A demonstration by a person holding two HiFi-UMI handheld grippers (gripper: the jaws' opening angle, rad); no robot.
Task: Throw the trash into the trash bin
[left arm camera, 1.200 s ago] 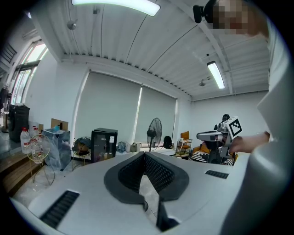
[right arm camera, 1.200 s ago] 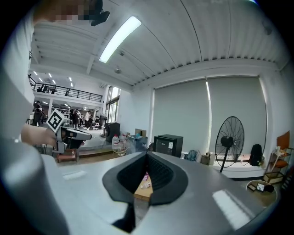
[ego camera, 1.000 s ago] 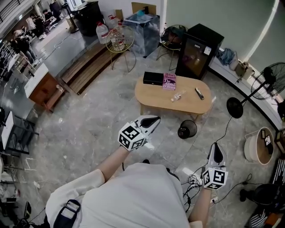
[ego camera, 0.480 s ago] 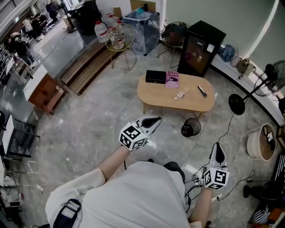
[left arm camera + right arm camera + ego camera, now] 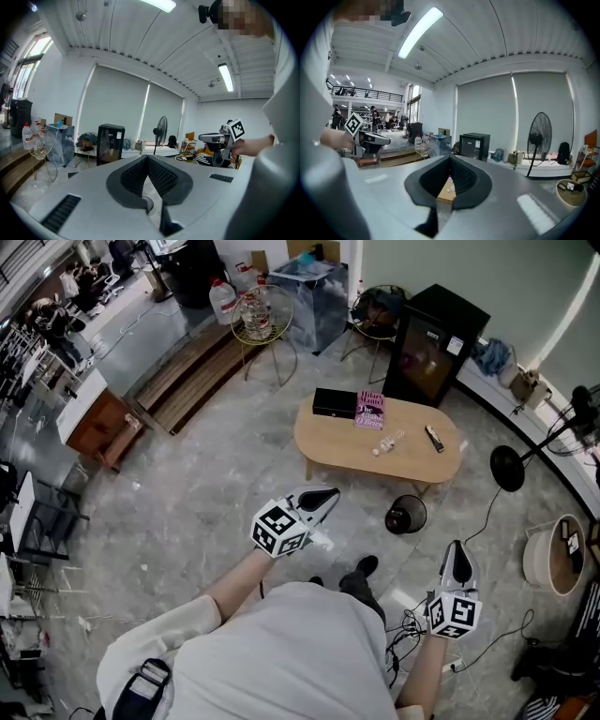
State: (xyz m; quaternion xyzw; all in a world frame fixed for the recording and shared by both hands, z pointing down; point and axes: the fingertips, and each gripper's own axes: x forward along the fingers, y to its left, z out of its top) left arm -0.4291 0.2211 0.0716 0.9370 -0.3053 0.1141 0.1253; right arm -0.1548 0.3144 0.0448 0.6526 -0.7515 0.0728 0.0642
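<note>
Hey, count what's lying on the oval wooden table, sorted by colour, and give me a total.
Black: 2, the box and the small slim object
Pink: 1, the book
Clear: 1, the bottle
Total: 4

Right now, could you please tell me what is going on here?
A person holds the left hand-held gripper and the right hand-held gripper, both shut and empty, pointed toward a low wooden table. A small clear bottle lies on it, near a book and a black box. The black trash bin stands on the floor by the table. Nothing has been picked up yet.
</note>
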